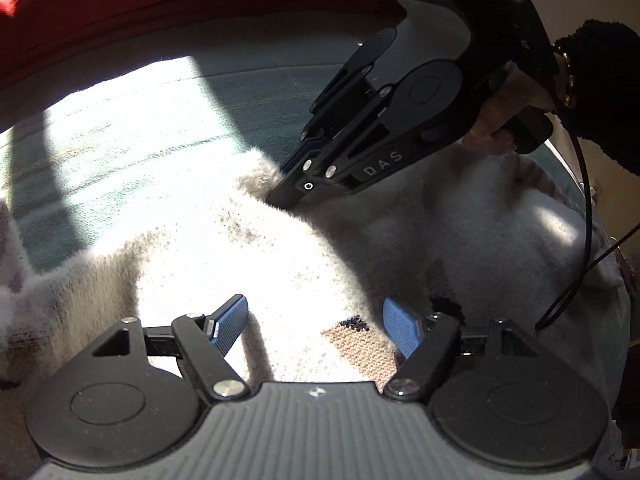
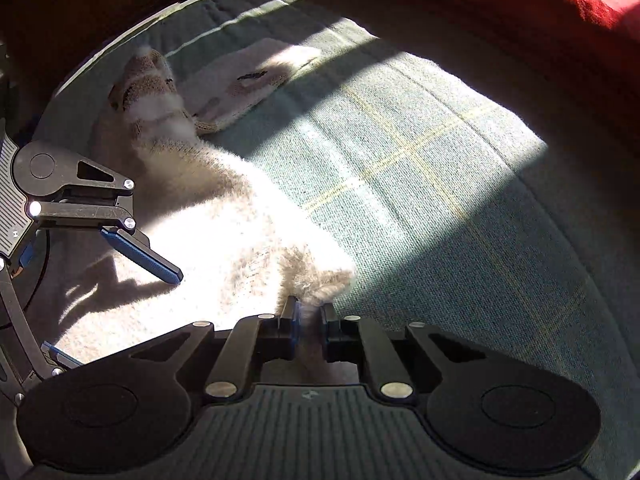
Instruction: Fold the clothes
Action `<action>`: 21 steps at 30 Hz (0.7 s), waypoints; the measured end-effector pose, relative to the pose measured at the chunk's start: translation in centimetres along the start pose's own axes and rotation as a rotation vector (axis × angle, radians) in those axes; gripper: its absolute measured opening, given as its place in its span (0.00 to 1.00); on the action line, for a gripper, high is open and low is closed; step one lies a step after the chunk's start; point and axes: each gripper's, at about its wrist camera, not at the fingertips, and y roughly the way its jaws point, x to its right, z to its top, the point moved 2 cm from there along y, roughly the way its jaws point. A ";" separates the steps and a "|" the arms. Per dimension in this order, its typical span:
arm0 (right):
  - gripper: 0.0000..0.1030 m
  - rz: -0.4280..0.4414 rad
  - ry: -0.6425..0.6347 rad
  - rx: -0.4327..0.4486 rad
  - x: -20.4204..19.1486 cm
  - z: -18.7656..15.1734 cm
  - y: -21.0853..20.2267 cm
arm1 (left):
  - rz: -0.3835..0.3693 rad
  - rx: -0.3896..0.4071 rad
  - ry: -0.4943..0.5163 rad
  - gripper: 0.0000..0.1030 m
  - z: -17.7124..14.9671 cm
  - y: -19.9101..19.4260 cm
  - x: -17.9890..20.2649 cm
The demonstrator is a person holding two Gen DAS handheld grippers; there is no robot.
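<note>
Between the tips of the right claw (image 2: pixel 308 314), a fuzzy edge of a cream sweater (image 2: pixel 224 240) is pinched, at the start of a fold.

On a green checked bed cover (image 2: pixel 420 168) the sweater lies spread in strong sunlight, reaching away from the right claw toward a patterned sleeve (image 2: pixel 240 80) at its far end. The left claw (image 1: pixel 314 326) hovers just above the sweater's middle with its blue fingers (image 1: pixel 230 326) spread wide, holding nothing. The step in hand looks like gripping an edge before folding. The next move probably calls for the left claw to close on a second edge, so both can carry the fabric over evenly. The person's right hand (image 1: pixel 508 108) grips the handle, angling that claw steeply down. A red blanket (image 2: pixel 560 4) lies beyond the cover.
</note>
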 end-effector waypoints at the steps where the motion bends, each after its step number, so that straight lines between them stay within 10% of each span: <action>1: 0.10 -0.018 0.002 0.015 0.1 0.4 0.0 | -0.006 0.004 -0.003 0.72 -0.1 -0.1 0.0; 8: 0.16 -0.094 0.162 0.079 1.7 0.8 -1.1 | -0.018 0.036 0.012 0.72 0.8 0.2 0.3; 14: 0.47 -0.223 0.454 0.151 -0.2 -6.2 -8.0 | 0.012 0.062 0.033 0.72 1.3 1.0 -0.1; 21: 0.51 -0.341 0.560 0.143 -1.1 -9.6 -6.1 | 0.113 0.107 0.065 0.74 2.2 3.2 -1.0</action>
